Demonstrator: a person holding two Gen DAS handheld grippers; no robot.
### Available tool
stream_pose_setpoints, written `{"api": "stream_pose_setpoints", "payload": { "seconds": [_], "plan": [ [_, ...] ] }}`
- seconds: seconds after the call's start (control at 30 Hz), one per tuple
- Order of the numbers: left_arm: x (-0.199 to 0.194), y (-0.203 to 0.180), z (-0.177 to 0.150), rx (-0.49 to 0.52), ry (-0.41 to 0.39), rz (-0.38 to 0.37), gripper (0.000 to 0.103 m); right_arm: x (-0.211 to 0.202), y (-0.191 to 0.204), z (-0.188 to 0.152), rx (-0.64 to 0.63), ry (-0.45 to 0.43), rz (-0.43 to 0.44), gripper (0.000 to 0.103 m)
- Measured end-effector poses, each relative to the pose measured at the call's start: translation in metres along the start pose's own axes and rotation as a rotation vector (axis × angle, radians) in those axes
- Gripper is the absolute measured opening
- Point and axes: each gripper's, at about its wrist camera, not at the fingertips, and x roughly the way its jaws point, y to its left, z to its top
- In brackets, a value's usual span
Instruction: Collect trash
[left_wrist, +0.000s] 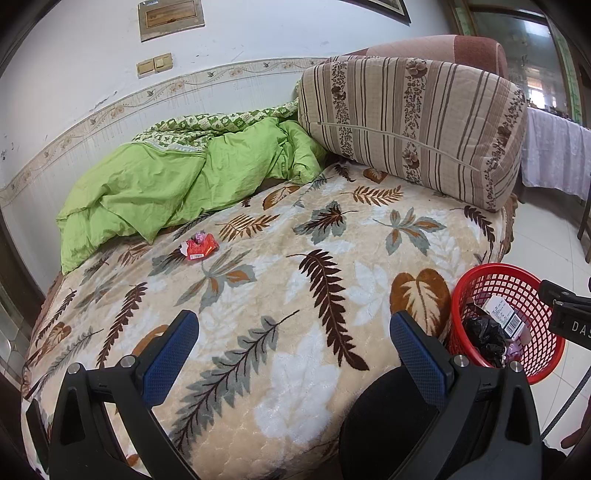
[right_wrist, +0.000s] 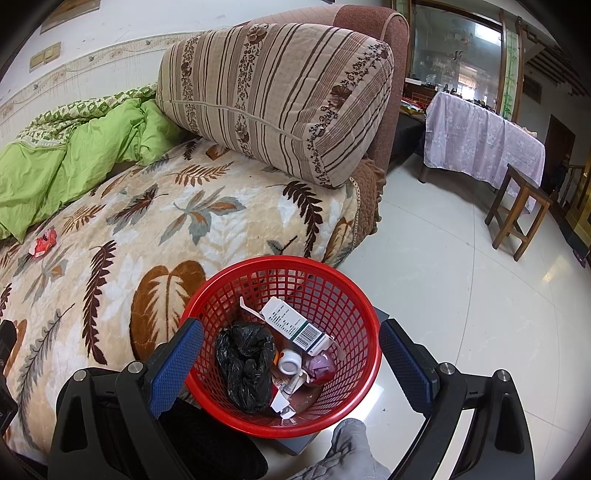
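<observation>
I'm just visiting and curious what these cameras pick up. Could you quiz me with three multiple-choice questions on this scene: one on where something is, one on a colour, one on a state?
1. Where does the red wrapper lie?
A. on the leaf-patterned blanket, near the green quilt
B. inside the basket
C. on the floor tiles

2. What colour is the mesh basket?
A. blue
B. red
C. white

3. How do the two grippers stand?
A. both shut on trash
B. one open, one holding a box
C. both open and holding nothing

Answers:
1. A: the wrapper sits on the blanket beside the quilt's edge.
2. B: its rim and mesh are red, with a black bag and a white box inside.
3. C: the left gripper and the right gripper both show their blue pads wide apart, with nothing between them.
</observation>
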Motion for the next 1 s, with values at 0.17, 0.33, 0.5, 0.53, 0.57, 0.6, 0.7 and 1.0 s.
{"api": "stream_pose_setpoints", "payload": {
  "seconds": [0.17,0.33,0.5,0.53,0.57,0.6,0.7,1.0],
  "plan": [
    [0.000,0.000,0.000,-0.001,0.000,0.000,0.103,0.001,0.000,0.000,0.000,0.000,0.000,0.097],
    [0.000,-0.001,-0.001,-0.002,0.002,-0.001,0.103,0.001,0.000,-0.001,0.000,0.001,0.000,0.097],
    [0.000,-0.001,-0.001,-0.002,0.001,0.000,0.103,0.000,0.000,-0.001,0.000,0.002,0.001,0.097],
    [0.000,0.000,0.000,-0.002,0.001,-0.001,0.103,0.001,0.001,-0.002,0.000,0.003,0.001,0.097],
    [0.000,0.000,0.000,-0.002,0.001,-0.001,0.103,0.000,0.001,-0.004,-0.001,0.004,0.001,0.097],
    [0.000,0.000,0.000,-0.002,0.002,-0.002,0.103,0.000,0.002,-0.005,-0.001,0.004,0.001,0.097],
    [0.000,0.000,0.000,-0.004,0.003,-0.003,0.103,0.000,0.002,-0.006,-0.003,0.005,0.002,0.097],
    [0.014,0.029,-0.007,-0.110,0.059,0.018,0.103,0.006,0.037,0.010,-0.122,-0.018,0.070,0.097]
  ]
}}
